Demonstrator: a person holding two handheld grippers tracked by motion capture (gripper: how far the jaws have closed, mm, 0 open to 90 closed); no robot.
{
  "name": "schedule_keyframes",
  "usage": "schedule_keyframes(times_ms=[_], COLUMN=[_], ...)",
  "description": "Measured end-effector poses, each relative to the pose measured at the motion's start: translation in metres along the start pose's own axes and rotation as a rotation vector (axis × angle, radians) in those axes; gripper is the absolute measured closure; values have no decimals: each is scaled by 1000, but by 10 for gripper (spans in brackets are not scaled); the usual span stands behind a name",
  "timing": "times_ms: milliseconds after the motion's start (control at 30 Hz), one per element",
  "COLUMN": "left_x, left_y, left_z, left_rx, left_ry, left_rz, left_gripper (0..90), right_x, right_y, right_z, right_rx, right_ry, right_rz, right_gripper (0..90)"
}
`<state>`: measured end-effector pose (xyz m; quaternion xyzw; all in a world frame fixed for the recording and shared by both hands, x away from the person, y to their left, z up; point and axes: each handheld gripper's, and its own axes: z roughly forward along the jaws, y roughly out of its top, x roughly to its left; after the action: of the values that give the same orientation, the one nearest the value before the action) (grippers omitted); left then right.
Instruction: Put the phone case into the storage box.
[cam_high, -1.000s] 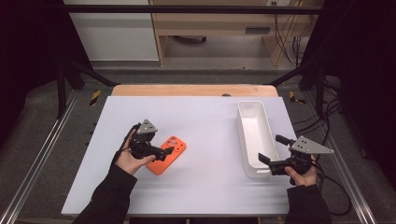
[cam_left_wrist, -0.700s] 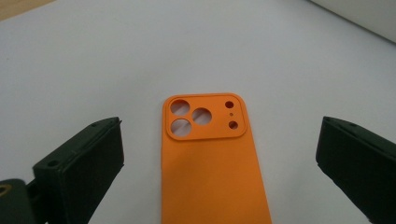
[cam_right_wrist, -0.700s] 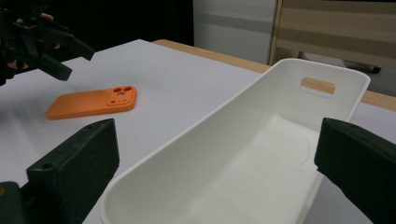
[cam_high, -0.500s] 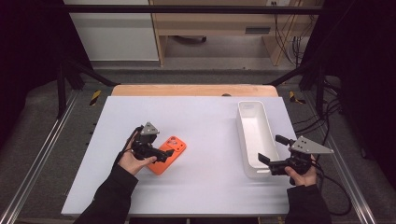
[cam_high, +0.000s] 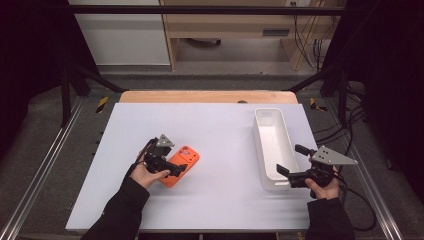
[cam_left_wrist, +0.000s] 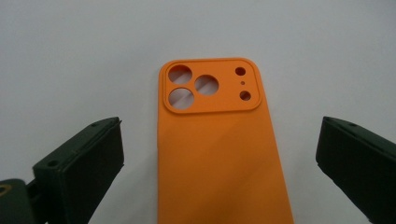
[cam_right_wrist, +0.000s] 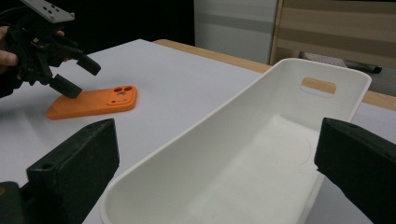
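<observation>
Orange phone case (cam_high: 178, 165) lying flat, camera cutouts up, on the white bench (cam_high: 220, 135), lower left of centre in the high view. Left gripper (cam_high: 172, 168) hovers over its near end, fingers (cam_left_wrist: 79, 158) spread wide on either side, gripping nothing. Right gripper (cam_high: 286, 176), at lower right, is likewise wide open and empty beside the near end of a long white tray (cam_high: 273, 176). A good grasp likely means lowering squarely and closing evenly on the case's long edges. Left gripper view reveals the case centred between the fingers, while right gripper view shows the tray's empty interior and handle slot
</observation>
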<state>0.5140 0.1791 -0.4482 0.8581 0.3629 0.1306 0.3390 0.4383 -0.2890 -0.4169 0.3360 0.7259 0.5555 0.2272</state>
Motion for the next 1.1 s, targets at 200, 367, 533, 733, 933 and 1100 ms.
schedule_keyframes(times_ms=[200, 367, 533, 733, 933, 1100], left_x=[0, -2, -2, -2, -3, -4], left_y=[-3, -4, -5, -6, -7, -7], left_z=[7, 12, 15, 20, 22, 23], left_rx=[32, 46, 59, 89, 103, 108], left_ry=[4, 3, 7, 10, 13, 16], left_rz=[-2, -1, -2, 3, 13, 18], left_gripper=[5, 5, 6, 22, 60, 107], right_x=[0, 0, 0, 0, 0, 0], right_y=[0, 0, 0, 0, 0, 0], right_z=[-1, -1, -1, -1, -1, -1], right_rx=[-5, -2, -2, -3, -1, -1], right_ry=[-1, -1, 1, 0, -1, -1], right_rz=[0, 3, 2, 1, 3, 3], right_gripper=[4, 4, 4, 4, 4, 4])
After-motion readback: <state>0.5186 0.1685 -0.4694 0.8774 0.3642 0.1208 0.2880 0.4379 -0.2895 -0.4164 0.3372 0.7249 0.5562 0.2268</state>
